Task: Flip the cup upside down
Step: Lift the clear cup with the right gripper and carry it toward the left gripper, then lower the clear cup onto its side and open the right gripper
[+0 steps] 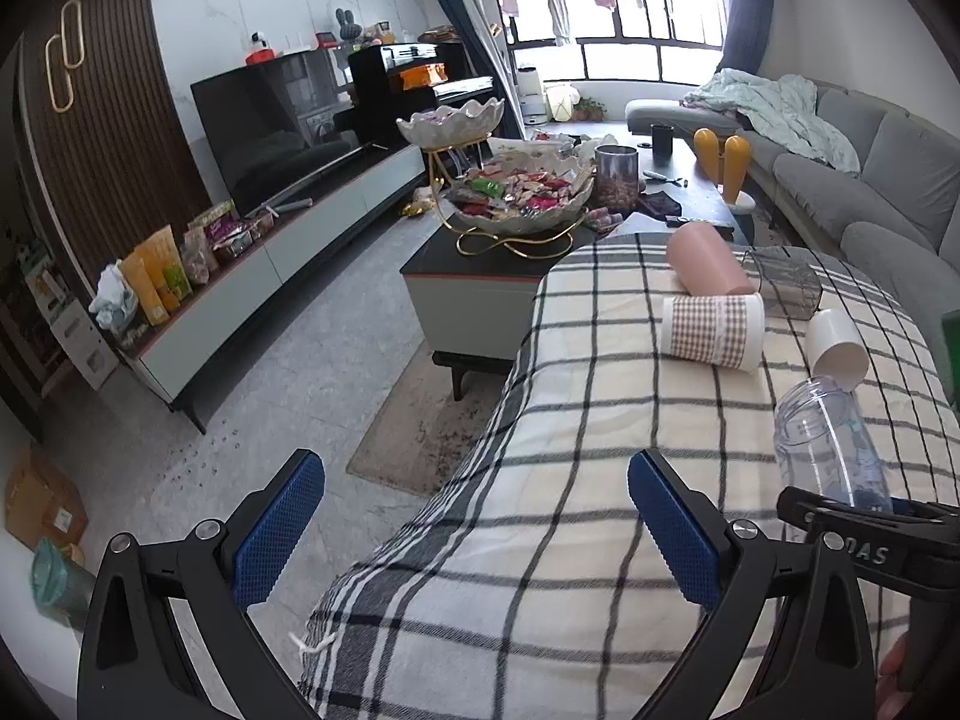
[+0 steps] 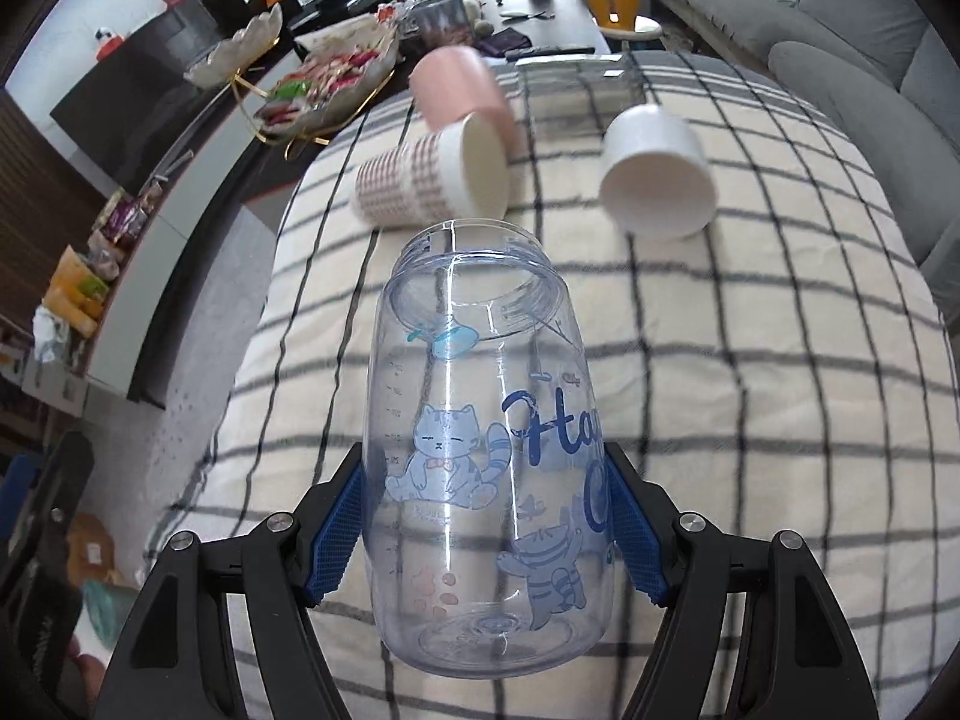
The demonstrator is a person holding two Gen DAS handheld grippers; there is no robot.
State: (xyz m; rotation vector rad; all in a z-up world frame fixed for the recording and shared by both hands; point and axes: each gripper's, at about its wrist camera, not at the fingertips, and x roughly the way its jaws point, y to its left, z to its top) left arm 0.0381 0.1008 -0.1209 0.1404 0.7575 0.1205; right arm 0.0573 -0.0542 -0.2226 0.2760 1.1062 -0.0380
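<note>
**Clear cup clamped over the checked cloth**

Checked cloth (image 2: 750, 420) covers the work surface, with a living room behind it: a grey sofa (image 1: 870, 180), a television (image 1: 270, 126) and a snack bowl (image 1: 522, 198) on a dark coffee table (image 1: 432, 264).

The right gripper (image 2: 489, 534) has its blue pads pressed against both sides of a clear cup (image 2: 486, 450) printed with cats, its open mouth pointing away from the camera. The left gripper (image 1: 474, 528) hangs with its jaws spread wide, nothing between them, over the cloth's near edge.

Beyond the clear cup, four others lie on their sides: a white cup (image 2: 657, 174), a checked paper cup (image 2: 432, 180), a pink cup (image 2: 462, 90) touching it, and a dark see-through cup (image 1: 780, 282).
</note>
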